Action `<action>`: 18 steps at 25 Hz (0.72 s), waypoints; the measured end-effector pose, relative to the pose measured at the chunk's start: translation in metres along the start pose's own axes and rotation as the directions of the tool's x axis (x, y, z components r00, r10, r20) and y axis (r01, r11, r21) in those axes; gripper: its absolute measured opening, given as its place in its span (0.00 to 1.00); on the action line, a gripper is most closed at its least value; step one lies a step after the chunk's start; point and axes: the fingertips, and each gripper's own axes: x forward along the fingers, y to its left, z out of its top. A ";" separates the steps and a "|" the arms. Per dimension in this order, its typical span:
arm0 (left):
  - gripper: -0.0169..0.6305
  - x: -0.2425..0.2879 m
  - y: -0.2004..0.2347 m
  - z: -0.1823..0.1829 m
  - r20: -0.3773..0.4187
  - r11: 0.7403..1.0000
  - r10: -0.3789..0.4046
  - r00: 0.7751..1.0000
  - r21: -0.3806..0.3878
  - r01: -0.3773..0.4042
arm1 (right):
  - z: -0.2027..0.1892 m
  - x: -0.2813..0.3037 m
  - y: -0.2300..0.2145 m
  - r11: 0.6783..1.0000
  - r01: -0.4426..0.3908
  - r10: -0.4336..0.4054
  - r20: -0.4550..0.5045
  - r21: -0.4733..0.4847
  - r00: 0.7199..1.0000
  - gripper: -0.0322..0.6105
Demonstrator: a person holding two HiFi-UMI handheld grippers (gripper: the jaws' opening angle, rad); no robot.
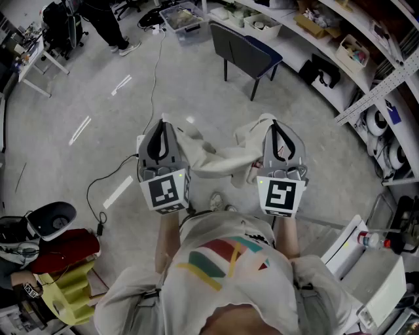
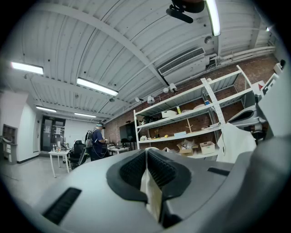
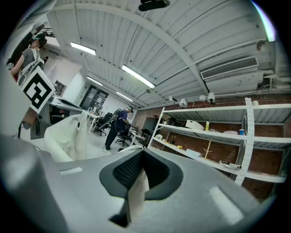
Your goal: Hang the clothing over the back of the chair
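Note:
A cream-white garment [image 1: 216,156] hangs stretched between my two grippers, held up in front of the person's chest. My left gripper [image 1: 162,141] is shut on its left edge; a strip of the cloth [image 2: 151,193] shows pinched between the black pads. My right gripper [image 1: 280,139] is shut on the right edge, with cloth [image 3: 136,193] wedged between its pads. The dark blue chair [image 1: 243,52] stands farther ahead on the grey floor, its backrest toward me, well apart from the garment.
Shelving with boxes [image 1: 353,52] runs along the right side. A clear bin [image 1: 181,18] sits behind the chair, and a person [image 1: 108,23] stands at far left. A cable [image 1: 118,173] crosses the floor. Red and yellow items [image 1: 62,275] lie at lower left.

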 end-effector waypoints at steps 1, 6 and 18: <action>0.06 0.000 0.001 0.000 0.001 1.000 -0.001 1.000 0.000 0.001 | 0.000 0.000 0.001 1.000 0.002 -0.002 0.001 0.004 1.000 0.06; 0.06 0.000 0.003 -0.002 0.002 1.000 -0.007 1.000 -0.004 0.007 | 0.002 0.003 0.003 1.000 0.006 -0.006 0.004 0.018 1.000 0.06; 0.06 0.002 0.020 -0.002 0.019 0.999 -0.017 1.000 -0.030 0.017 | 0.011 0.007 0.017 1.000 0.002 -0.002 0.008 0.020 1.000 0.06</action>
